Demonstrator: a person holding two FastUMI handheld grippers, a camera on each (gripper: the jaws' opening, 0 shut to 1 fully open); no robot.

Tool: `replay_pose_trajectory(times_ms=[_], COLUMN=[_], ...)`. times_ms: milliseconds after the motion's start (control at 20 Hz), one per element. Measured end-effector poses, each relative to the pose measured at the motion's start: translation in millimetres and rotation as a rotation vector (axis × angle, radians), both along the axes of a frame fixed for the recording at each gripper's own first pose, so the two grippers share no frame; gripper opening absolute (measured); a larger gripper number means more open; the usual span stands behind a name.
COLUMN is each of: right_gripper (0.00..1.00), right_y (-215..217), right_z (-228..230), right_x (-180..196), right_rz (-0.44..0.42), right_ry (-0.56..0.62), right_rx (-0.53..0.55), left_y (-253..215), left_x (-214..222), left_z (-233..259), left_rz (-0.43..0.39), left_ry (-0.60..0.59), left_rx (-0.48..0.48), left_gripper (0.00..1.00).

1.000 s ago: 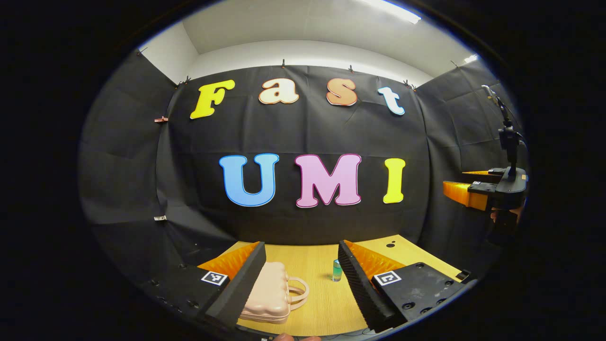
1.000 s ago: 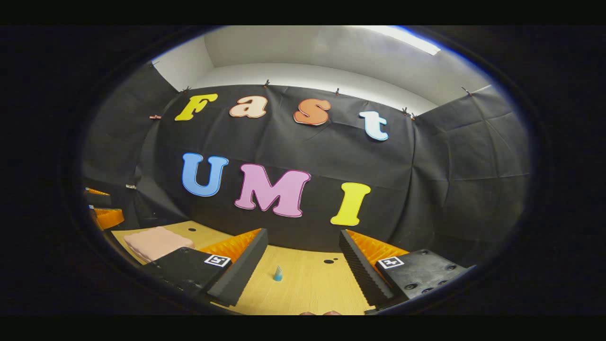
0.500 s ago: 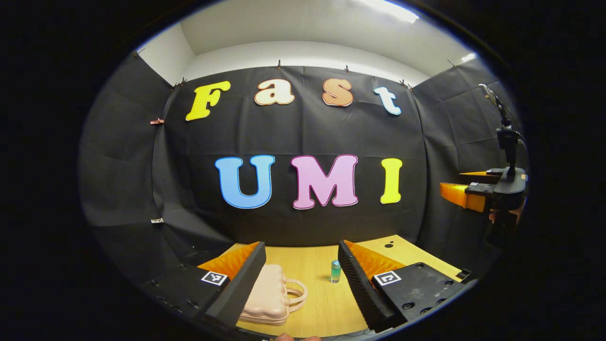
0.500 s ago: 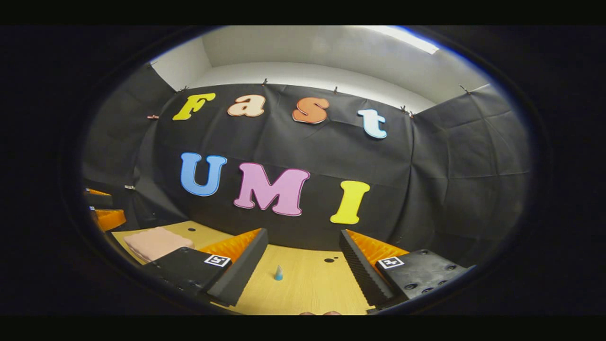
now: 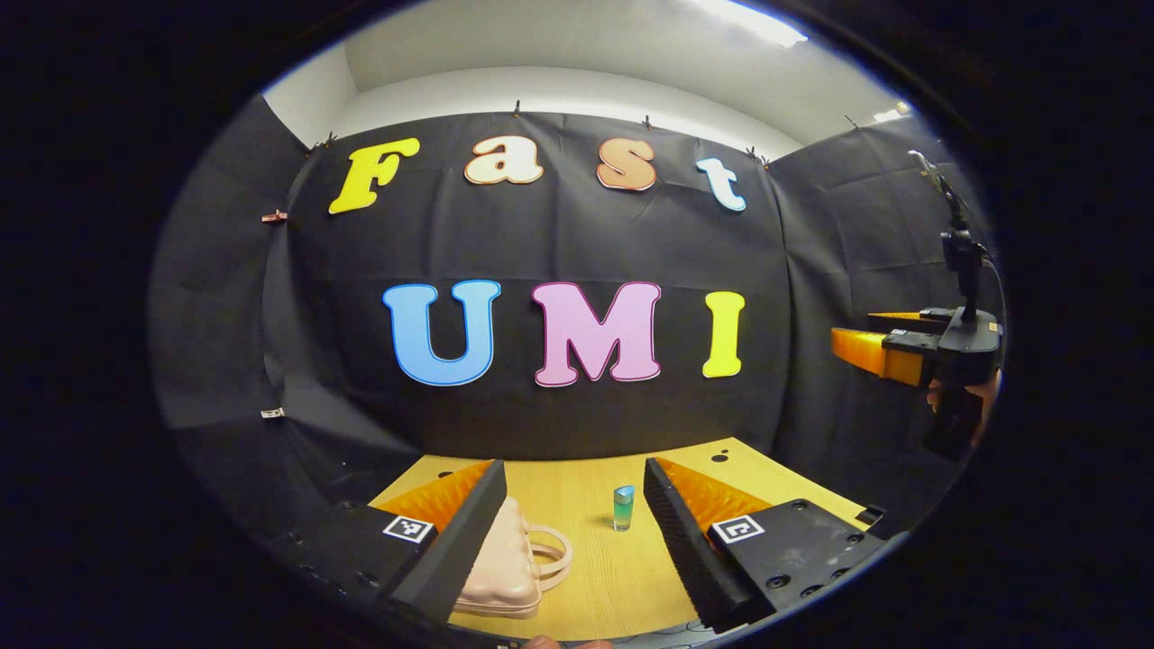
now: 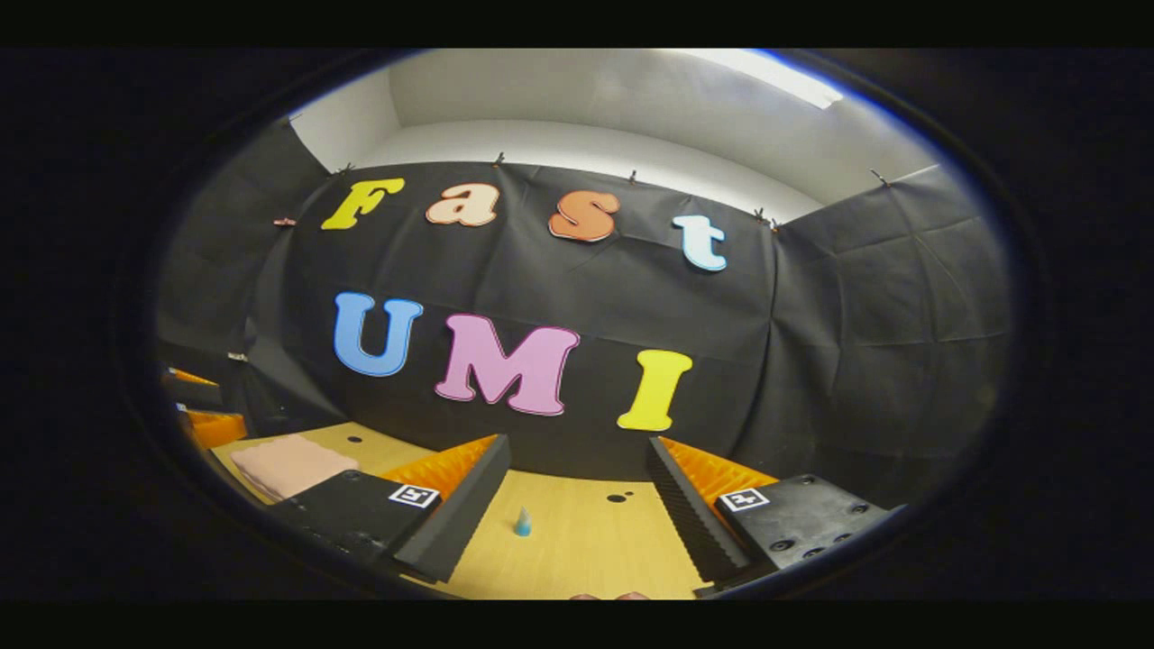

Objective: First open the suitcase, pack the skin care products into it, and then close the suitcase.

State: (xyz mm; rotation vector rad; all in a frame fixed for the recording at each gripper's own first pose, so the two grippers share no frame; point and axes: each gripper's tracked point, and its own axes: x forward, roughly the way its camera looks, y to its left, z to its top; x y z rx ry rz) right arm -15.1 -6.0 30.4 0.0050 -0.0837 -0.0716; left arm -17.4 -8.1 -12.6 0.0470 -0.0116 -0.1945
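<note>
Through the left gripper view, my left claw [image 5: 572, 532] sits at six o'clock with its two fingers spread wide apart and nothing between them but air above the wooden table [image 5: 586, 577]. At about seven o'clock, partly tucked behind my left-hand finger [image 5: 455, 550], lies the small pink suitcase [image 5: 500, 568], shut, flat on the table, its looped handle [image 5: 550, 554] pointing toward the middle. Just right of that, near six o'clock and close beside my other finger but not touching it, a little skin care bottle [image 5: 623, 507] stands upright, clear at the top and green lower down. Far over at three o'clock my right claw [image 5: 865, 347] hangs in the air, well above the table, with a hand [image 5: 965, 397] gripping it from below; from here I cannot tell how far its fingers are parted.

In the right gripper view, a bit of my left claw shows at nine o'clock, and the suitcase [image 6: 288, 464] lies at about eight o'clock. My right claw [image 6: 577, 523] at six o'clock is parted wide and empty, with the bottle [image 6: 522, 522] small and upright on the table [image 6: 586, 559] between the fingers, well ahead of them.
</note>
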Motion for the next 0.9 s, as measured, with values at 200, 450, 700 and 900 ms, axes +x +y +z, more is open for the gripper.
replay_pose_trajectory(times_ms=[200,450,700,900], right_gripper=[0.96,0.96,0.96,0.96], right_y=[7.2,3.6,18.4,26.7], right_z=[-16.8,-30.8,-70.1,-117.0], right_x=[-6.3,7.4,52.7,106.7], right_rz=[-0.004,-0.003,0.056,0.104], right_ry=[0.03,0.044,0.117,0.165], right_rx=[-0.011,-0.049,-0.01,-0.011], left_y=[-13.2,-23.0,-27.8,-17.5], left_x=[17.4,53.8,109.3,164.7], left_z=[-34.7,-92.9,-167.5,-217.2], left_rz=[-0.043,-0.037,-0.027,0.059], left_ry=[0.07,0.195,0.402,0.497], left_rx=[0.008,-0.004,-0.053,0.049], left_gripper=[0.96,0.96,0.96,0.97])
